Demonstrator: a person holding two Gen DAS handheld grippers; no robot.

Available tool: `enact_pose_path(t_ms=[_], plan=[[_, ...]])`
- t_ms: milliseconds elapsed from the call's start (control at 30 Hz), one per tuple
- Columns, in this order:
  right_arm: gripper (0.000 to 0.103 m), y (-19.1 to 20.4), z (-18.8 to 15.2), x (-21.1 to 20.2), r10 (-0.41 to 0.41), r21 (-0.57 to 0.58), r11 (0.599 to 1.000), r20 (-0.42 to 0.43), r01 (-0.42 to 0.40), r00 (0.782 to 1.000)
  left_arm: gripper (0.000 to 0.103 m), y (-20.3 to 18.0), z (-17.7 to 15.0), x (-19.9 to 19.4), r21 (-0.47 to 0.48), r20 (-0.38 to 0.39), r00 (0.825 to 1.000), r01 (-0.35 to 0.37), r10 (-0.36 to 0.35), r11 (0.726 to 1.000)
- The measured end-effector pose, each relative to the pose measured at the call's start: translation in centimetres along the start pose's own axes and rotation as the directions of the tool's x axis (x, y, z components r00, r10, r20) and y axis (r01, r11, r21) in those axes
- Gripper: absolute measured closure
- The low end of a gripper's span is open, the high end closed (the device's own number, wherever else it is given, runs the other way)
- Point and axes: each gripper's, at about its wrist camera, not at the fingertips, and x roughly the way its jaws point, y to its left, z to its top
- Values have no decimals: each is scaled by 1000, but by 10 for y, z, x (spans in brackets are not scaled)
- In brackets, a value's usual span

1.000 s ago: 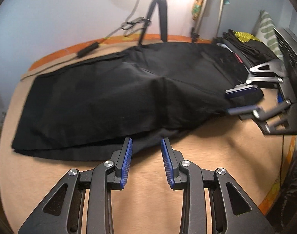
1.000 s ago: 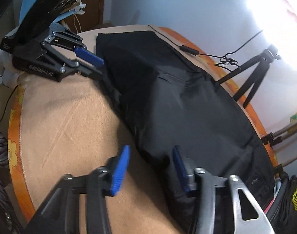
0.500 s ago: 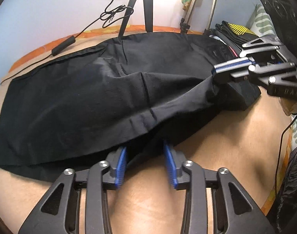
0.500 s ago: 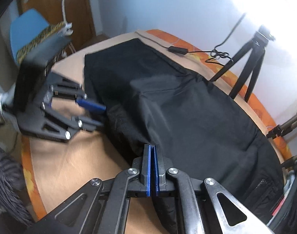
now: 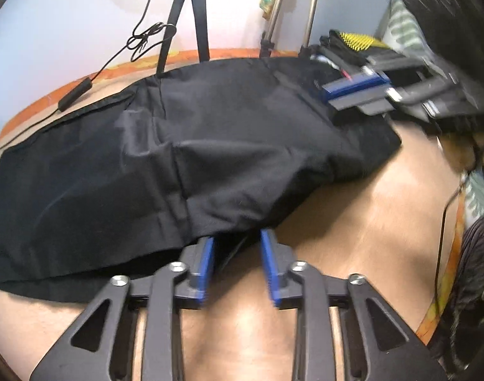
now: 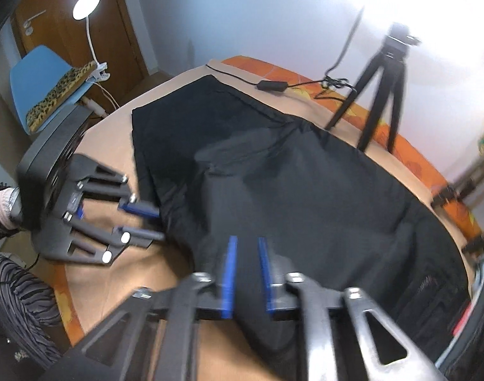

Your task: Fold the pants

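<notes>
Since a second ago the left gripper point(image 5: 237, 239) has come forward to the near edge of the black pants point(image 5: 184, 158), and its tips now sit under the hanging fold of cloth, where before they stood short of it on bare tan tabletop point(image 5: 353, 238). Its jaws stand apart, a little wider than earlier, with dark cloth between the blue pads; whether the pads press on it cannot be told. Over the same second the right gripper point(image 6: 246, 244) pinched fully together and has just been opening again; its blue pads now stand apart with the raised edge of the pants point(image 6: 305, 197) between them, blurred, and the cloth seems loose rather than clamped. From the left camera that right gripper point(image 5: 353, 90) shows at the far right over the waist end of the pants. The pants lie spread lengthwise across the round table, bunched up along the near edge. A black tripod point(image 6: 385, 95) stands behind the pants by the wall, and a black cable point(image 6: 270, 85) runs along the table's orange rim point(image 6: 413, 158).
</notes>
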Motion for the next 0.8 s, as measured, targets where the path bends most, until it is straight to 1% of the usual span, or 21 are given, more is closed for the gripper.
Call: enact_pose_path(t_ms=[33, 133, 200, 300, 400, 433, 467, 500, 533, 600, 667, 733, 800], plan=[[78, 0, -7, -5, -5, 4, 1000, 1, 5, 1000, 59, -3, 3, 2, 10, 4, 1000, 9, -9, 1000], [74, -4, -31, -23, -23, 41, 999, 12, 22, 1000, 50, -12, 10, 12, 26, 12, 1000, 18, -18, 1000], [74, -11, -47, -33, -35, 85, 996, 27, 32, 999, 47, -15, 14, 20, 23, 17, 999, 27, -27, 999], [73, -24, -75, -48, -58, 167, 985, 42, 50, 997, 46, -25, 21, 32, 41, 14, 1000, 17, -18, 999], [73, -41, -106, -59, -71, 276, 959, 44, 56, 996, 46, -35, 26, 40, 61, 10, 999, 39, -40, 997], [72, -47, -116, -61, -84, 310, 948, 38, 68, 996, 46, -37, 27, 40, 69, 6, 998, 58, -59, 996], [71, -50, -123, -63, -94, 329, 941, 35, 77, 995, 47, -40, 27, 40, 68, -4, 995, 96, -96, 993], [71, -57, -132, -65, -110, 353, 931, 30, 92, 993, 53, -43, 26, 38, 61, -10, 990, 141, -141, 988], [70, -64, -139, -66, -130, 375, 920, 24, 112, 991, 62, -47, 24, 35, 60, -29, 984, 178, -176, 982], [69, -78, -145, -69, -156, 415, 900, 13, 136, 988, 64, -57, 16, 30, 87, -56, 980, 193, -189, 977], [69, -90, -151, -69, -185, 443, 881, 4, 165, 983, 70, -64, 8, 24, 101, -81, 972, 229, -222, 968], [67, -99, -156, -68, -218, 468, 861, -17, 200, 976, 71, -68, 3, 18, 101, -95, 972, 225, -216, 969], [64, -105, -162, -67, -224, 498, 843, -24, 206, 974, 71, -67, 2, 13, 81, -88, 969, 238, -231, 968]])
